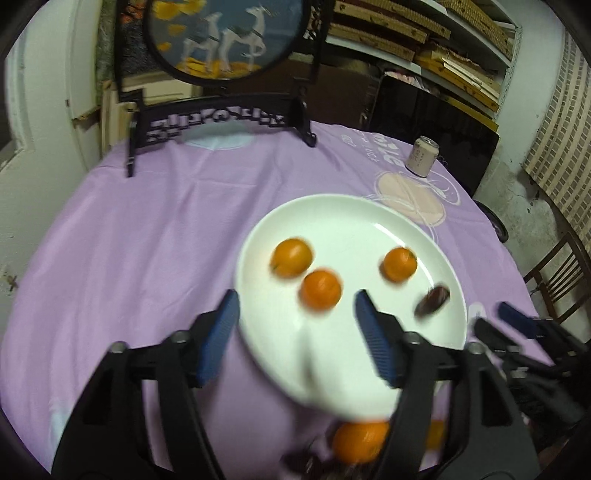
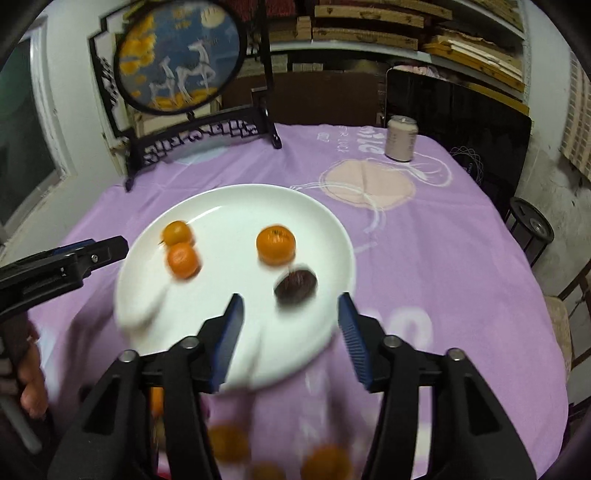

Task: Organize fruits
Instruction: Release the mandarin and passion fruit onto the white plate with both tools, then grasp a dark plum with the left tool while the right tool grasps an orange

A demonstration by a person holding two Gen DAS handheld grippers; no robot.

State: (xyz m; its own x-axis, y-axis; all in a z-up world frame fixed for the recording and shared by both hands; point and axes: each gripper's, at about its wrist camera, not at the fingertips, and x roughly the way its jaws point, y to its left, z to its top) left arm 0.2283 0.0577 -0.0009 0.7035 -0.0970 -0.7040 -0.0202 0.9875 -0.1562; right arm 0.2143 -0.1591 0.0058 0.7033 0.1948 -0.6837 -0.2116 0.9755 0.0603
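three oranges [image 2: 276,244] and one dark fruit [image 2: 295,286] on the white plate [image 2: 229,199]; both grippers open, empty.

At the far edge of the table you have a lilac tablecloth [image 2: 461,258] under a dark carved stand [image 1: 218,122] that holds a round picture of white animals [image 1: 227,35]. Toward the far right corner stands a pale drink can [image 2: 401,138], upright, just beyond a peach circle printed on the cloth [image 2: 369,184]. Behind the table you see shelves stacked with flat boards [image 1: 424,37].
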